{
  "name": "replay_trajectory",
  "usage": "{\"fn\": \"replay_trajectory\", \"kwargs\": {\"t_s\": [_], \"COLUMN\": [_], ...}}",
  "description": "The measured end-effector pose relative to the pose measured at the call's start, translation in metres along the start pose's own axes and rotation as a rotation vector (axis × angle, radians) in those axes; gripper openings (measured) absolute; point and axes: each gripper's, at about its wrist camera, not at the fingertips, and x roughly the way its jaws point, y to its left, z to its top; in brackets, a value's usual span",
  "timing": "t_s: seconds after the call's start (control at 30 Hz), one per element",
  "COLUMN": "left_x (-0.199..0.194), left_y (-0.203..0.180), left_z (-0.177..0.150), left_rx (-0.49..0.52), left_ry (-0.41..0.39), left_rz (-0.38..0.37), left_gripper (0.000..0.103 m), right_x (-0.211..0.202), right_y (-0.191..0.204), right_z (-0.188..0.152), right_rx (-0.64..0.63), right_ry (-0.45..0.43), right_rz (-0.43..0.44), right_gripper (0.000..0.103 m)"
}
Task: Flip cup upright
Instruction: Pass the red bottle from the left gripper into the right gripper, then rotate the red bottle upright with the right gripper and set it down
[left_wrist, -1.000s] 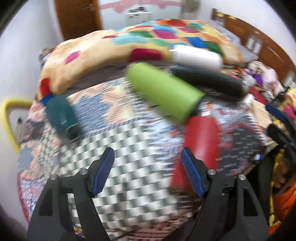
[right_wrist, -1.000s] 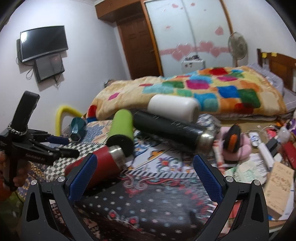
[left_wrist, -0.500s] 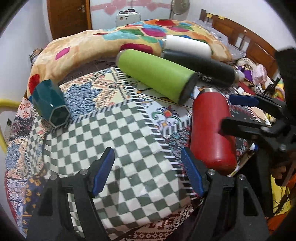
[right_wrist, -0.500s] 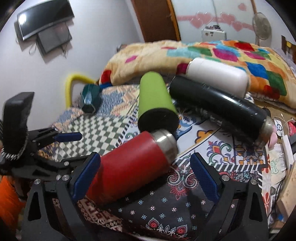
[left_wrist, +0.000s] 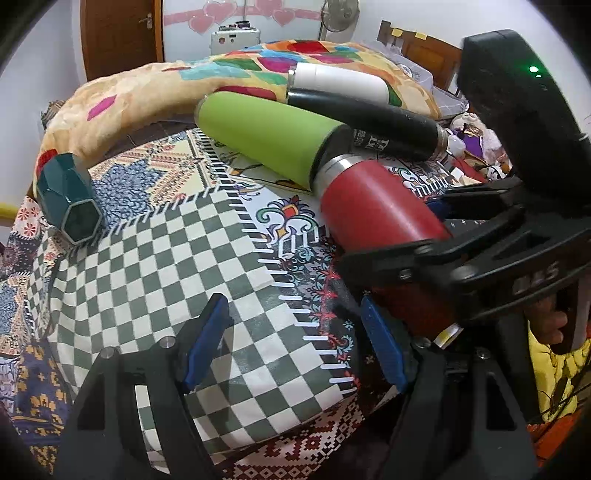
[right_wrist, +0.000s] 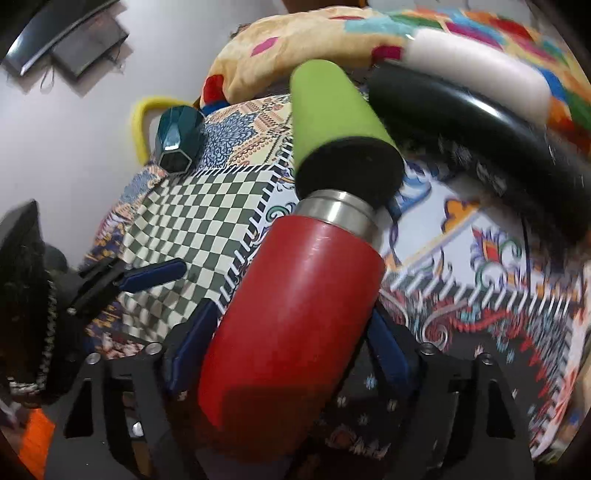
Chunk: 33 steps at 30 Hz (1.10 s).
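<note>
A red cup (right_wrist: 295, 306) with a steel rim lies on its side on the patterned cloth, its rim against the green cup (right_wrist: 332, 118). My right gripper (right_wrist: 288, 336) is closed around the red cup's body, a blue pad on each side; it also shows in the left wrist view (left_wrist: 439, 236), on the red cup (left_wrist: 373, 206). My left gripper (left_wrist: 295, 343) is open and empty over the checkered cloth (left_wrist: 177, 266), left of the red cup. It appears in the right wrist view (right_wrist: 147, 277).
A green cup (left_wrist: 266, 136), a black flask (left_wrist: 369, 122) and a white flask (left_wrist: 340, 81) lie on their sides further back. A teal faceted cup (left_wrist: 70, 195) lies at the far left. A colourful blanket (left_wrist: 147, 85) lies behind.
My right gripper has moved in over the red cup and its fingers have closed onto the cup's sides. My left gripper has stayed open and come slightly closer.
</note>
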Motion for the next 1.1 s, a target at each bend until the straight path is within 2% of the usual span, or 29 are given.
{"fn": "replay_trajectory", "kwargs": {"t_s": [0.07,0.17,0.3,0.53,0.77,0.93,1.1], "left_x": [-0.005,-0.011,-0.020,-0.042,-0.058,-0.062,-0.062], "left_y": [0.004,0.015,0.034,0.050,0.054,0.059,0.063], "left_z": [-0.002,-0.005,-0.008,-0.004,0.000,0.001,-0.001], "left_rx": [-0.010,-0.031,-0.084,-0.127,-0.147,-0.179,-0.196], "left_ry": [-0.010,-0.021,-0.030,-0.087,-0.148,-0.169,-0.176], "left_rz": [0.012,0.050,0.090,0.145,0.163,0.162,0.160], "left_gripper": [0.074,0.074,0.074,0.074,0.074,0.074,0.074], "right_x": [0.003,0.004,0.000,-0.031,-0.055,-0.046,-0.025], "right_y": [0.006,0.013,0.019,0.033,0.047,0.055,0.055], "right_z": [0.003,0.004,0.000,0.000,0.003,0.003,-0.003], "right_rx": [-0.032,-0.061,-0.089,-0.152,-0.225,-0.260,-0.270], "right_ry": [0.005,0.001,-0.034,-0.173,-0.314,-0.373,-0.366], "right_rz": [-0.015,-0.016,-0.003,-0.011,-0.071,-0.110,-0.125], "right_gripper": [0.063,0.060,0.059,0.059,0.059,0.059,0.059]}}
